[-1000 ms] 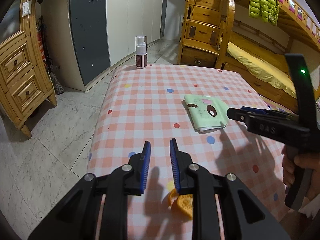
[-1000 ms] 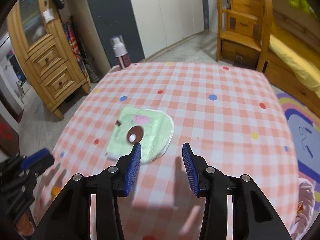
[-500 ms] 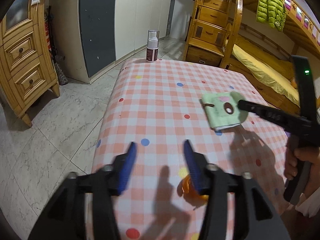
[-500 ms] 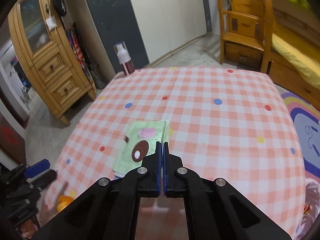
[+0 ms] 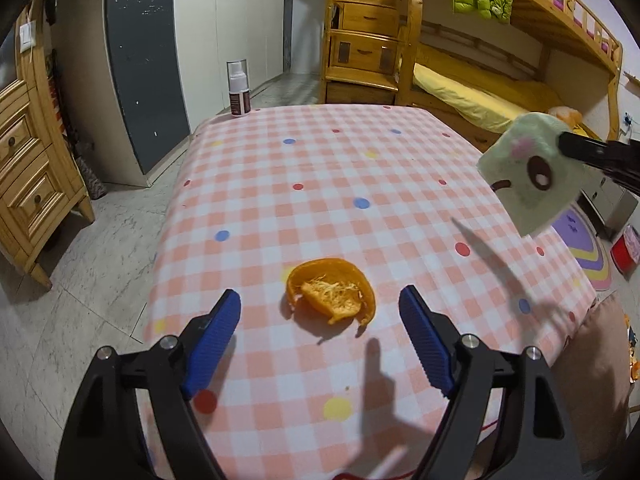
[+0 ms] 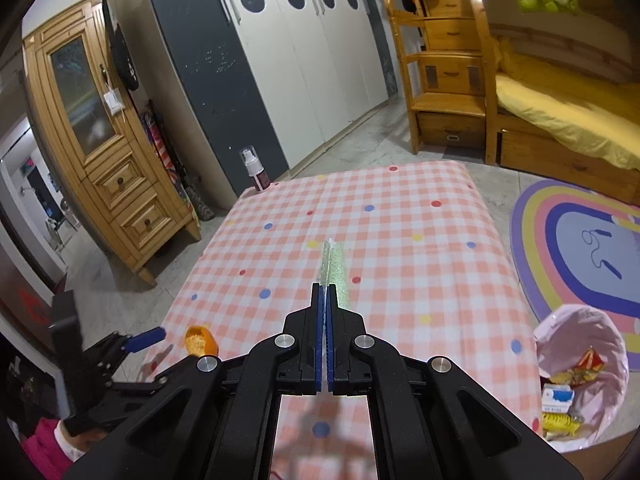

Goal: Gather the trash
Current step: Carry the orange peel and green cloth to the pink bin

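Note:
An orange peel (image 5: 332, 294) lies cupped on the pink checked tablecloth (image 5: 320, 168). My left gripper (image 5: 320, 300) hovers over it, jaws opening. The peel sits just ahead of the blue pads, which do not touch it. My right gripper (image 6: 324, 292) is shut on a pale green packet (image 6: 334, 272) with a cartoon face, seen edge-on. In the left wrist view that packet (image 5: 528, 176) hangs in the air at the right, above the table, pinched by the right gripper (image 5: 564, 142). The right wrist view also shows the peel (image 6: 200, 340) beside a left fingertip (image 6: 146, 338).
A bin lined with a pink bag (image 6: 580, 364), holding wrappers, stands on the floor past the table's right edge. A spray bottle (image 5: 239, 88) stands at the far left corner of the table. Wooden drawers, wardrobes and a bunk bed surround the table.
My right gripper closed on the green packet and lifted it off the table. My left gripper spread wide and shifted, bringing the peel into view between its fingertips.

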A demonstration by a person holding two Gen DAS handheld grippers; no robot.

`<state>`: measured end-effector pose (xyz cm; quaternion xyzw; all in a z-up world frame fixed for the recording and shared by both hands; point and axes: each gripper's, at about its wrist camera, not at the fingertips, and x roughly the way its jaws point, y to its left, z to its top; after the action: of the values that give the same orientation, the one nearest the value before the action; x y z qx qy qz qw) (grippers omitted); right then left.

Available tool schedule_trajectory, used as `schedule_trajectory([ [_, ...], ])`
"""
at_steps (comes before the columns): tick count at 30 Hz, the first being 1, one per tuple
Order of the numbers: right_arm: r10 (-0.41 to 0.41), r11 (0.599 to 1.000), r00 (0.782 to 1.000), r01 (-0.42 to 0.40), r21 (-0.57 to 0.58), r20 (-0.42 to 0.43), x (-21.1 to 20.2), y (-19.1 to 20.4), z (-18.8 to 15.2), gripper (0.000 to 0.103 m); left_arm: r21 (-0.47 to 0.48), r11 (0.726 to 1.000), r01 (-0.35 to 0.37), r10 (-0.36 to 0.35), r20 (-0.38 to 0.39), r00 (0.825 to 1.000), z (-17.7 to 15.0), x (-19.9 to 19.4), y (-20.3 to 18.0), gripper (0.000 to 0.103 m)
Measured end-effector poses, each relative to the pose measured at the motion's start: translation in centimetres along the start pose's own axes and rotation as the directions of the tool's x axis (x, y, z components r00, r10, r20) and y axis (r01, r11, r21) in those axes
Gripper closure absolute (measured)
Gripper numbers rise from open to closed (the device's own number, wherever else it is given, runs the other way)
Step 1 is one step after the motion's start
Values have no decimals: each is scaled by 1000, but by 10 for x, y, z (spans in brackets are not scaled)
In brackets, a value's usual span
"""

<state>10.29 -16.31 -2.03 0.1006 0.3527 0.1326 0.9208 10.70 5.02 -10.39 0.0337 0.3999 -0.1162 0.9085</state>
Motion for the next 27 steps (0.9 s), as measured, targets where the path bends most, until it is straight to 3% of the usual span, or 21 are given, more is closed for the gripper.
schedule_trajectory([
  [2,-8,1000,1000,8,2,3,-9,0,-6,102,1,1000,0,0,-7,1000,2,7,-2,24],
  [8,-20,1000,1000,20,3,10,-25,-2,-15,102,27,1000,8,-7,-59,998,0,26,-6,41],
  [10,-20,1000,1000,20,7,11,-28,-5,-17,102,32,999,4,-2,-43,999,-2,24,-7,47],
  [15,-8,1000,1000,7,21,19,-37,-9,-24,102,20,999,30,-30,-35,999,-4,17,-7,74],
  [17,-8,1000,1000,8,24,28,-42,-10,-26,102,33,999,37,-36,-23,999,-3,10,-13,79],
  [23,-54,998,996,52,28,71,-65,-24,-31,102,65,995,76,-78,20,997,8,-17,-47,81],
  [27,-121,992,988,117,41,96,-84,-46,-38,102,121,984,132,-138,36,990,19,-29,-93,81],
])
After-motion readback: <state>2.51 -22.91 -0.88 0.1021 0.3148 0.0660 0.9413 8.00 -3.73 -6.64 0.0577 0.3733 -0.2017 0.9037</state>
